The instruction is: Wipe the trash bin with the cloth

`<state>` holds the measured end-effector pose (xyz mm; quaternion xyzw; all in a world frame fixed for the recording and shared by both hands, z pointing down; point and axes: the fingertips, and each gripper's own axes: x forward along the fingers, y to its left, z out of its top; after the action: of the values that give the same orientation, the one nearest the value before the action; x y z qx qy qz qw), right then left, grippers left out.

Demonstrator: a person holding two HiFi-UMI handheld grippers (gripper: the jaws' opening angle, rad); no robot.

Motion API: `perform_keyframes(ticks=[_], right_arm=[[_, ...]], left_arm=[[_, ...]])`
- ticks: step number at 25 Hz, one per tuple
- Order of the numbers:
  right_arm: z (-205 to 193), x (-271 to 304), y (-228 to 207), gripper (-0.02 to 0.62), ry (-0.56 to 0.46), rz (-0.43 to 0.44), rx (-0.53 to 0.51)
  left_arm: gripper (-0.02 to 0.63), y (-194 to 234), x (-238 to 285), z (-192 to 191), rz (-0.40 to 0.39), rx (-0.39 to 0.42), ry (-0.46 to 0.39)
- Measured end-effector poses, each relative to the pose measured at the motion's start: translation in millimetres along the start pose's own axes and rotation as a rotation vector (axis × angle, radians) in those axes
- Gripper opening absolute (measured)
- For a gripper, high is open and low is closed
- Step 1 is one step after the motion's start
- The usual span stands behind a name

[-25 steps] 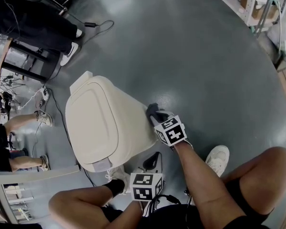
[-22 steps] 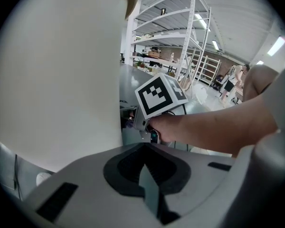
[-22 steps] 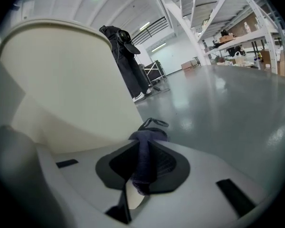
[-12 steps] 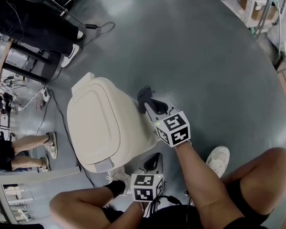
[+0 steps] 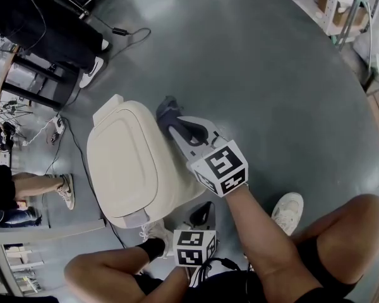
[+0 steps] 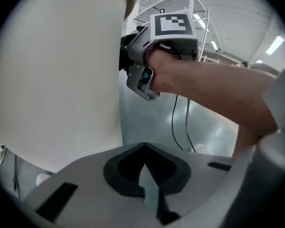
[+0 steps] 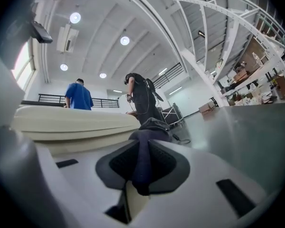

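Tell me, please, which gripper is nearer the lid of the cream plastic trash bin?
Right. The right gripper holds a dark cloth at the rim of the lid; the left gripper sits low beside the base of the bin, away from the lid.

Right gripper [image 5: 175, 126] at centre frame, pointing toward upper left, jaws clamped on the cloth [image 5: 167, 113]. Right forearm [image 5: 252, 232] runs from it down to lower centre. Left gripper [image 5: 202, 213] low at bottom centre, jaws pressed together. My 2 knees [image 5: 366, 210] bent, lower frame.
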<state>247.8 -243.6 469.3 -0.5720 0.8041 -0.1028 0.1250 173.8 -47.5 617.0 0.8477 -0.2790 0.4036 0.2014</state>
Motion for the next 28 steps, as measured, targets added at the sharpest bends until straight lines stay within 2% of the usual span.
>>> perform_keyframes(ticks=[11, 22, 28], right_arm=[[-56, 2, -15, 0.051, 0.151, -0.011, 0.008], [-137, 8, -39, 0.051, 0.346, -0.018, 0.062], [-177, 4, -48, 0.051, 0.478, -0.064, 0.077]], left_arm=[[0.000, 1, 3, -1, -0.004, -0.006, -0.001], [0.000, 1, 4, 1, -0.006, -0.008, 0.001], [0.000, 3, 2, 2, -0.002, -0.011, 0.004]])
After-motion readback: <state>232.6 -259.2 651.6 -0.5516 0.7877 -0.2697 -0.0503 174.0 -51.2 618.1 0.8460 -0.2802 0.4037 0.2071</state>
